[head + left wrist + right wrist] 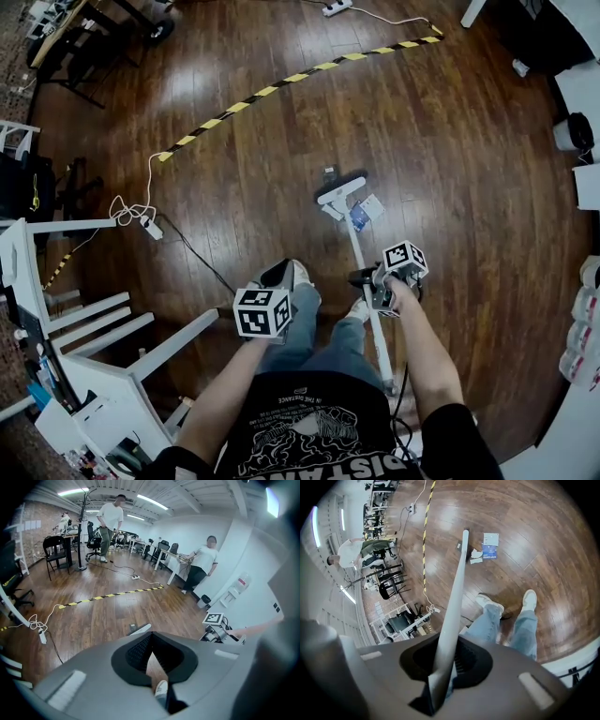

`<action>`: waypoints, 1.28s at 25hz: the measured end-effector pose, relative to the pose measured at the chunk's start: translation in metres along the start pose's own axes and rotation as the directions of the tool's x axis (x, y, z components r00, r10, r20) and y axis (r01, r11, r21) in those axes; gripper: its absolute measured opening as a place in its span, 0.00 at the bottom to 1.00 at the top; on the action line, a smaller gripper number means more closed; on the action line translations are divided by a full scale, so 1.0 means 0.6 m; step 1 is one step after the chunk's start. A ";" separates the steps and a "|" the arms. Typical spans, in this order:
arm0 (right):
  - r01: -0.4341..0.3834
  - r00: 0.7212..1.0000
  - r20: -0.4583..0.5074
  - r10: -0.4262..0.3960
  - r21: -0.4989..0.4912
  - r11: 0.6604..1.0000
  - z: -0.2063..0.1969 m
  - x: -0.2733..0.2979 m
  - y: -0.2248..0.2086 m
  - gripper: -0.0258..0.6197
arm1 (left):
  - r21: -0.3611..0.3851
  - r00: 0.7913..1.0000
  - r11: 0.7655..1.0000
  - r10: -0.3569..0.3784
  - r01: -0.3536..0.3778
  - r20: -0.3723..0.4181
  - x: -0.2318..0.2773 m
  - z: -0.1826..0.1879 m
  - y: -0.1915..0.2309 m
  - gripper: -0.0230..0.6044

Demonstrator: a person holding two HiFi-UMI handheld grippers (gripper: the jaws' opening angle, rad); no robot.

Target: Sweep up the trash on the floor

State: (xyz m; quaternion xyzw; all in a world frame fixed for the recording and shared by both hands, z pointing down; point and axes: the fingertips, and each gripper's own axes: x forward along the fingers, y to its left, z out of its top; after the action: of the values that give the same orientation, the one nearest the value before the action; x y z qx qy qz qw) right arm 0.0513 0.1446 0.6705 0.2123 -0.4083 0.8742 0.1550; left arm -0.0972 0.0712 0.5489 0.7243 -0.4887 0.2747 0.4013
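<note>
Right gripper [443,660] is clamped on the broom [361,251] pole, about mid-length. The pole runs straight out between its jaws toward the floor [450,141]. Left gripper [151,639] has its jaw tips together with nothing between them, only floor and a shoe showing past them. It hangs in front of the person, off the broom.

The broom head [339,190] sits on the wood ahead of the person's feet. The trash [490,545] lies just beside the head: a blue-and-white paper piece plus a small crumpled white scrap next to it.

Handling guesses:
- The broom looks light, and the pole is stiff, thin and smooth, so it will likely twist or slip in a single clamp.
- With one hold at the middle the long pole can swing. A second hold with the left gripper nearer the top end should steady it.
- The paper trash looks very light. The flat piece may hug the boards and slide under the bristles, and the scrap may skitter off.
- Short, slow strokes with the head pressed flat seem the safest.

No dustpan is visible in any view.
</note>
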 end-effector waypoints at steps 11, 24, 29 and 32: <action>-0.068 0.996 0.062 0.065 0.053 0.996 0.104 0.042 0.076 0.10 | 0.021 1.000 1.000 -0.001 0.002 -0.030 0.010 0.027 0.069 0.04; -0.001 0.997 0.072 -0.013 0.192 0.981 0.043 0.010 -0.032 0.09 | 0.010 1.000 1.000 -0.004 0.004 -0.014 0.006 0.015 0.056 0.04; 0.002 0.997 0.079 -0.018 0.195 0.981 0.012 -0.016 -0.068 0.09 | 0.023 1.000 0.999 -0.023 0.024 -0.009 -0.001 -0.008 0.004 0.04; 0.003 0.997 0.076 -0.015 0.153 0.988 -0.002 -0.024 -0.073 0.09 | 0.035 1.000 0.999 -0.031 0.031 -0.005 -0.008 -0.021 -0.025 0.04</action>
State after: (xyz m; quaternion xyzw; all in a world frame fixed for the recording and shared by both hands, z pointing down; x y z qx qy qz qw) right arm 0.0829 0.1711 0.6912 0.2590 -0.3448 0.8934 0.1262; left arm -0.0854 0.0875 0.5470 0.7380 -0.4717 0.2788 0.3938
